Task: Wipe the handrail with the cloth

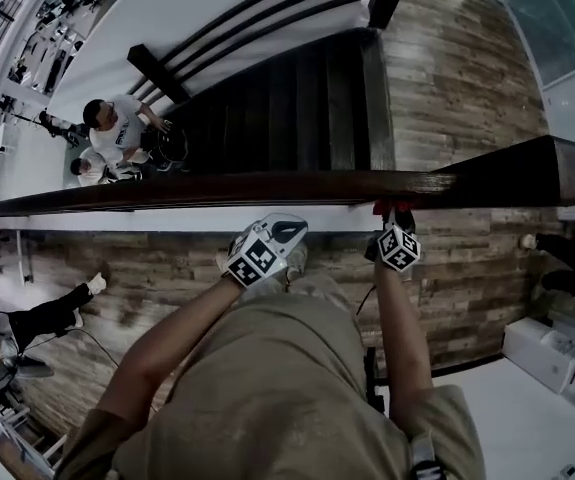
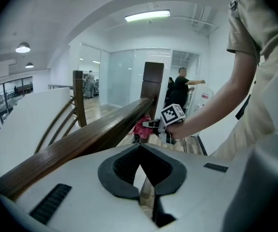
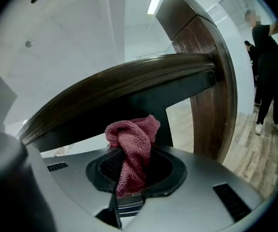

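While the left tool (image 2: 139, 168) is hanging empty, jaws pressed together, beside the handrail (image 1: 217, 188), the right tool (image 3: 129, 178) is pinching the cloth (image 3: 133, 139), seemingly soft, light and limp, mid-bunch, its tuft poking ahead just under the rail.

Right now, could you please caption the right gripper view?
Right claw holding a pink cloth near the wooden handrail.

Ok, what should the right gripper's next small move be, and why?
Probably raise the right gripper slightly and press the red cloth onto the top of the handrail. The cloth is pinched in its jaws but sits by the rail's near side, below its top.
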The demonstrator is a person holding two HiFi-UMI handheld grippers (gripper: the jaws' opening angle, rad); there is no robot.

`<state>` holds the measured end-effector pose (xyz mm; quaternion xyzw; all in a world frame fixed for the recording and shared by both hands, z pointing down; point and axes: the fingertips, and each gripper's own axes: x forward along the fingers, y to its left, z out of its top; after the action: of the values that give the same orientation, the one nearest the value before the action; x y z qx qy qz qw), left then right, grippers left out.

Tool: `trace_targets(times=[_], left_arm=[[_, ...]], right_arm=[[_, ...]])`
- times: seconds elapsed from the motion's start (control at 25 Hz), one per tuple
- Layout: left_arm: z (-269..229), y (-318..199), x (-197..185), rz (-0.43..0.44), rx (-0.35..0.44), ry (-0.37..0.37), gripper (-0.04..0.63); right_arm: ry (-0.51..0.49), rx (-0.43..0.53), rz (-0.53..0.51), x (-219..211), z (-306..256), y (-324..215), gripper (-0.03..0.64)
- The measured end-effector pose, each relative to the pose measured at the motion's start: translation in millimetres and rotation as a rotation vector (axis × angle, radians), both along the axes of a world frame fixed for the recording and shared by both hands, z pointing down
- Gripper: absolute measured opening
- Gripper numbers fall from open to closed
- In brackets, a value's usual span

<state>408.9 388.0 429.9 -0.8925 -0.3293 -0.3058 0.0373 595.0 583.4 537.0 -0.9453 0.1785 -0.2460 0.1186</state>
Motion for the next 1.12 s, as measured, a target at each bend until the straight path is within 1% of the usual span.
trace_targets(times=[0.16,0.28,0.32,0.4,0.52,0.72,0.88,0.96,1.12], left_arm=[[-3,26,14,0.051,-0.004,0.009,0.017],[-8,31,19,0.065,0.000,0.015,0.017],[-8,30,19,0.065,0.002,0.014,0.017],[-7,25,18,0.058,0.010,0.008,0.017],[-1,8,14,0.026,0.026,-0.011,0.017],[10,-22,7,-0.035,0.038,-0.038,0.017],[13,-49,-9,-0.091,0.038,-0.056,0.017],[17,-63,-17,-0.119,0.038,-0.063,0.017],[27,-89,-32,-0.182,0.033,-0.083,0.017]], right_arm=[[-0.070,0.023,0.026,3,24,6,0.095],[-0.174,0.070,0.038,2,45,5,0.094],[-0.193,0.074,0.041,2,50,4,0.095],[-0.199,0.065,0.032,2,54,-1,0.094],[-0.220,0.061,0.012,6,62,-17,0.094],[-0.299,0.035,-0.026,4,83,-50,0.094],[-0.301,0.031,-0.040,-6,95,-74,0.094],[-0.294,0.026,-0.077,-13,96,-89,0.094],[-0.290,0.000,-0.194,-37,99,-124,0.092]])
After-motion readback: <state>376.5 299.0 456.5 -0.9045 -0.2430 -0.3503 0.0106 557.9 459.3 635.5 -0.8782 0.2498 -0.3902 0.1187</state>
